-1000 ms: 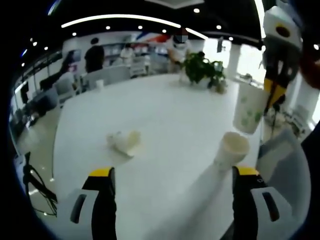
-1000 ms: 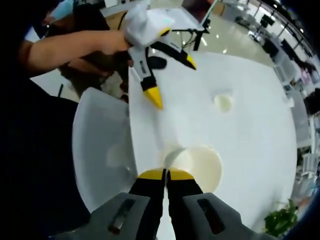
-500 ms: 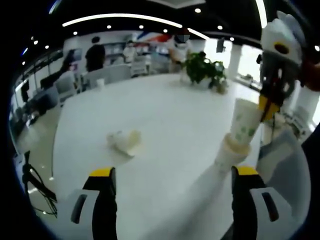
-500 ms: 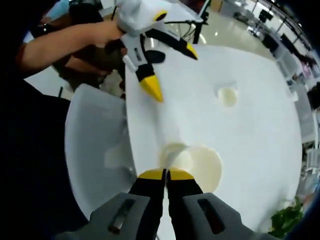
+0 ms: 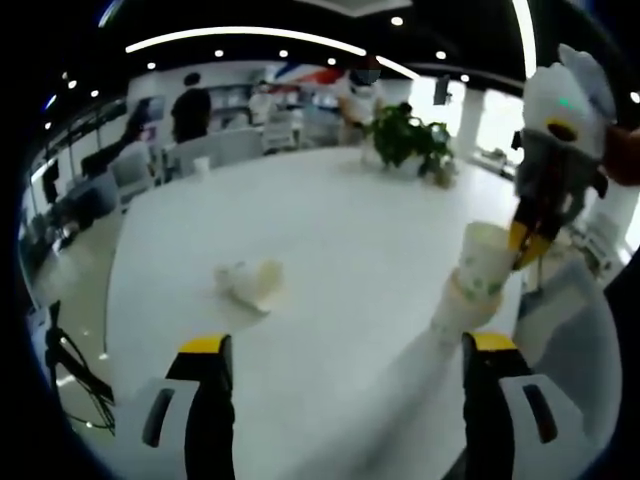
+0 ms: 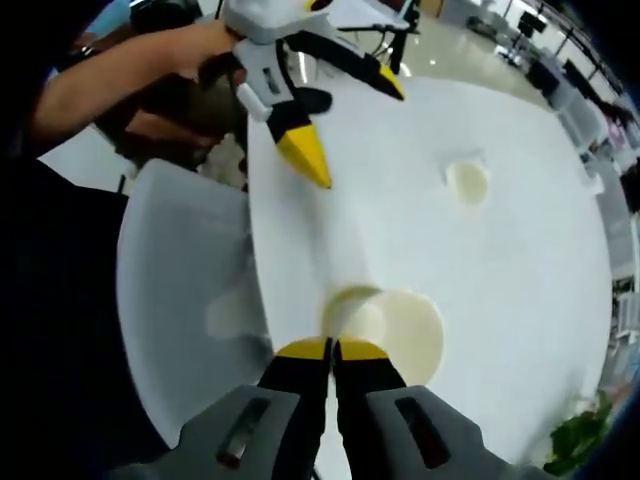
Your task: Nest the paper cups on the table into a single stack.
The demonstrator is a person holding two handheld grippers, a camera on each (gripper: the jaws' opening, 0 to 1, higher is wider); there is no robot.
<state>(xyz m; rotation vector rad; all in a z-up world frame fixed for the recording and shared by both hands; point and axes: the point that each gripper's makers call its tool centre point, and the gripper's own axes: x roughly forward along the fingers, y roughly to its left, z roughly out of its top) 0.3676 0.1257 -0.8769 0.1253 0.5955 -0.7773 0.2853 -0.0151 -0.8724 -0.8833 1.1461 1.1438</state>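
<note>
Cups are the matter here: in the left gripper view the held cup (image 5: 487, 262) with green print sits partly inside the standing cup (image 5: 458, 310), at about 3 o'clock on the white counter (image 5: 330, 230). The right gripper (image 5: 527, 238) pinches its rim, jaws closed on it. In the right gripper view the same cup (image 6: 395, 335) is seen from above, its pale mouth just over the shut yellow tips of the right gripper (image 6: 333, 349). The left gripper (image 5: 345, 345) waits with its jaws wide apart and holds nothing.

To do this step well, I think the cup should go straight down, without tilt, until it seats — only then release.

The left gripper view shows the side of the two cups, so the depth of nesting can be judged, and a crumpled cup (image 5: 250, 283) lying near 9 o'clock. The right gripper view instead shows the left gripper (image 6: 343, 130) from outside and a further cup (image 6: 467, 182) at 1 o'clock — possibly the same one; I cannot tell.
</note>
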